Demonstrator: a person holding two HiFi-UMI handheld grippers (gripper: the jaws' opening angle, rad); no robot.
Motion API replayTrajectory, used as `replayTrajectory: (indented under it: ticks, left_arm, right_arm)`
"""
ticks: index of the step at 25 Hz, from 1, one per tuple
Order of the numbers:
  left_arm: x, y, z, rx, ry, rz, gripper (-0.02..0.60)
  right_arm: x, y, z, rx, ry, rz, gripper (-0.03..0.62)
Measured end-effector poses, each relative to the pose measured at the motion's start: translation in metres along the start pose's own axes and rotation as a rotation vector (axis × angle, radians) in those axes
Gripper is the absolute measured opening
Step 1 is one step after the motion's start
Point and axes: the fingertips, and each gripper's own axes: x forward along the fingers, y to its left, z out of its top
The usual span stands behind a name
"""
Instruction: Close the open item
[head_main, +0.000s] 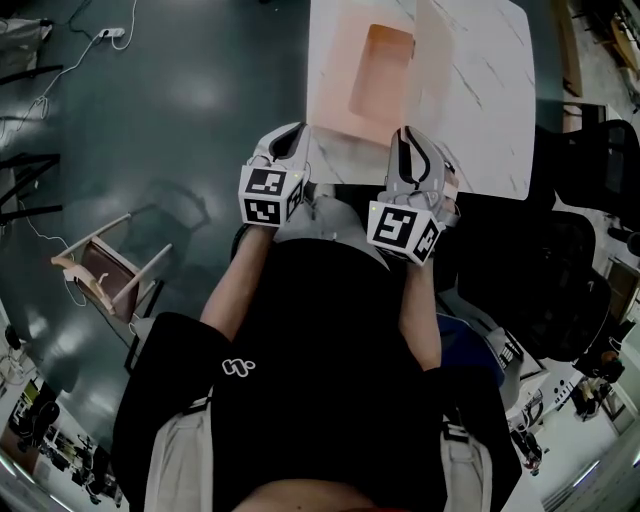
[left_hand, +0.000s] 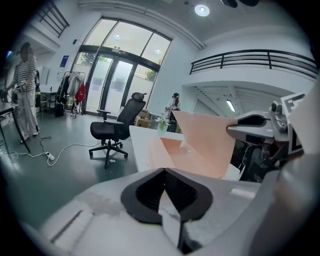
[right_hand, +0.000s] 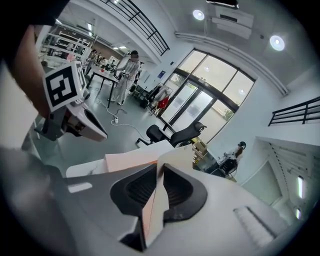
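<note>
The seated person reaches both forearms forward, side by side, holding the left gripper (head_main: 292, 132) and the right gripper (head_main: 409, 137) tilted down over the near edge of the white marble-patterned table (head_main: 490, 110). On that table, just beyond the two grippers, sits one pale peach cardboard box (head_main: 383, 68), open at the top. One flap lies flat toward the left gripper's side, and another flap (head_main: 432, 60) stands upright in line with the right gripper. The left gripper's jaws are pressed together at the tips with nothing between them. The right gripper's jaws are slightly parted, with the flap's edge showing in the gap.
</note>
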Motion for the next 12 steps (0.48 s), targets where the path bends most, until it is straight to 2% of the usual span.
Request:
replayTrajectory:
  ticks: [12]
  left_arm:
    - [-0.007,0.001,0.002,-0.017,-0.024,-0.006,0.002]
  right_arm:
    - [0.041,0.057,0.016,-0.049,-0.021,0.186,0.043]
